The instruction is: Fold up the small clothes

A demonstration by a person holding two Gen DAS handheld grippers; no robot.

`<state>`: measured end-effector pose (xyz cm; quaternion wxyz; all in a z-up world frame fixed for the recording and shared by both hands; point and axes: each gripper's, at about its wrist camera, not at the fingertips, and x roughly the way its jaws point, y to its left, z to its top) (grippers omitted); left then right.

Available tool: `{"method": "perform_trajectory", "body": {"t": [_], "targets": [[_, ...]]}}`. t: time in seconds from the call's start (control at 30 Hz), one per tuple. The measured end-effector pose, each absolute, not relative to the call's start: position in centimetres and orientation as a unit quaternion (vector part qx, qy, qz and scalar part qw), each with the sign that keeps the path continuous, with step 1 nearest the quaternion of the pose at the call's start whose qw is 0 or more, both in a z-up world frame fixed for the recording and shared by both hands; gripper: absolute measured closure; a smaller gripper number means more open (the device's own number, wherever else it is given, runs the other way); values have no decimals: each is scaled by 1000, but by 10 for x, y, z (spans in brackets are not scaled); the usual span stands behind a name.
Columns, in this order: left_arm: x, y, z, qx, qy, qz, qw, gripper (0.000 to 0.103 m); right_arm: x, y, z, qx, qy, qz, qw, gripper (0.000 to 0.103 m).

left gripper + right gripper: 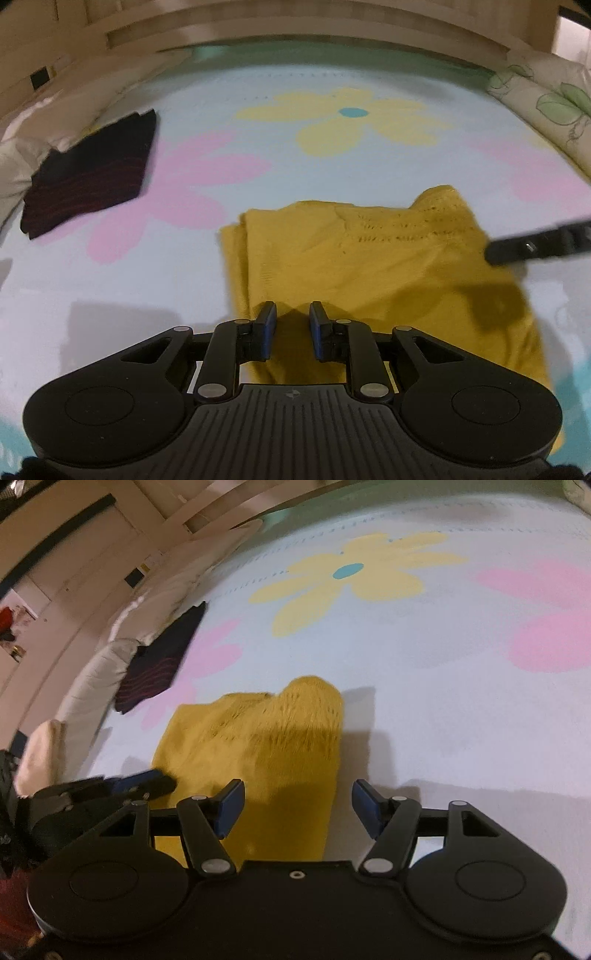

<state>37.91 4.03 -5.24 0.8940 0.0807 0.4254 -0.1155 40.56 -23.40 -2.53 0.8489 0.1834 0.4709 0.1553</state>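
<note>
Flowered bedsheet (pixel 332 177) is slick: both jaws released over yellow knit (pixel 369 258), left gripper (pixel 291 325) narrow, right gripper (pixel 297 808) wide, so a one-sided pinch could drag its fold askew.

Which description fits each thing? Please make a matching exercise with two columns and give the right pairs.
Things:
1. yellow garment
2. dark striped garment
3. left gripper
4. right gripper

Descriptions:
a. jaws wide apart, nothing between them
b. folded, near the bed's left edge
c. lying in the middle of the flowered sheet
d. jaws a little apart, above yellow cloth

Pairs: 1-c, 2-b, 3-d, 4-a
</note>
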Motion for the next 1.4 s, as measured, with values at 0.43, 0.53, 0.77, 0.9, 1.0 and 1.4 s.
{"method": "perform_trajectory", "body": {"t": [0.43, 0.53, 0.77, 0.9, 1.0, 1.4], "targets": [[374, 71, -27, -23, 438, -134, 889, 59, 433, -228, -33, 118, 458, 114, 874, 27], [363, 92, -25, -82, 457, -139, 875, 28, 420, -245, -26, 164, 447, 139, 868, 24], [334, 106, -40, -91, 496, -150, 850, 27, 412, -263, -35, 252, 455, 179, 835, 4], [330, 97, -54, -97, 514, -173, 835, 26, 418, -259, -47, 272, 465, 189, 821, 0], [334, 85, -62, -83, 513, -178, 836, 18, 421, -250, -56, 284, 476, 201, 807, 0], [359, 59, -72, -82, 474, -188, 856, 12, 441, -224, -70, 297, 468, 249, 794, 0]]}}
